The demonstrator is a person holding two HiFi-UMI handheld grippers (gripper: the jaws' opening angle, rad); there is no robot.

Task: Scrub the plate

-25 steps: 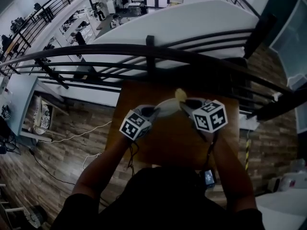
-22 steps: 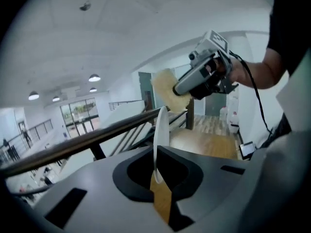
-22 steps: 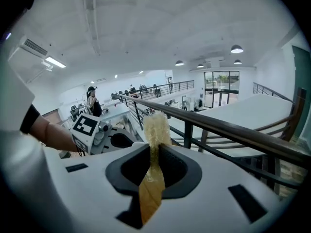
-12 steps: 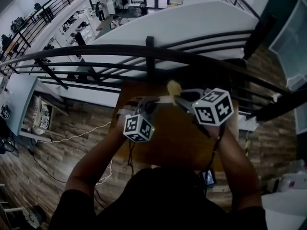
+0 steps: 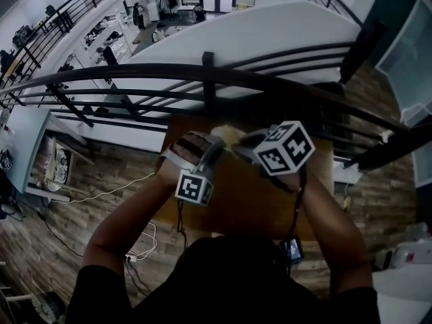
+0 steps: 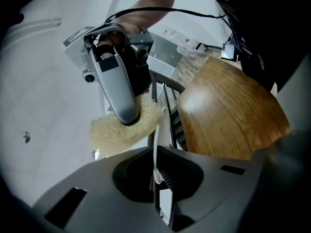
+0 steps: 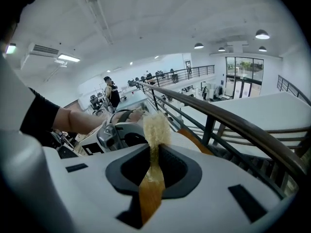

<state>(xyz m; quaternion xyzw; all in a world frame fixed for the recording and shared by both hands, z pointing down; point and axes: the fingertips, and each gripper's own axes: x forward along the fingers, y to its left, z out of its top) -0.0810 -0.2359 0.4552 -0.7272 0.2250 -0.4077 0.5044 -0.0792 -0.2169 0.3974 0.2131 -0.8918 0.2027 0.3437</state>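
Over the wooden table (image 5: 250, 201) I hold both grippers close together. My left gripper (image 6: 156, 154) is shut on the rim of a white plate (image 6: 156, 137), which shows edge-on as a thin white line between the jaws. My right gripper (image 7: 156, 152) is shut on a yellow sponge (image 7: 156, 124). In the left gripper view the sponge (image 6: 125, 129) rests against the plate's left face, beneath the right gripper (image 6: 127, 116). In the head view the left gripper (image 5: 213, 144) and right gripper (image 5: 239, 147) meet, and only a pale sliver of the plate (image 5: 226, 136) shows.
A dark metal railing (image 5: 202, 73) runs just beyond the table's far edge, with a drop to a lower floor behind it. Wood-plank floor (image 5: 101, 201) and loose cables (image 5: 138, 238) lie to the left of the table.
Both grippers have risen and drawn closer. The left one has rolled, so its marker cube points down. The plate has tipped onto its edge. The sponge no longer shows in the head view.
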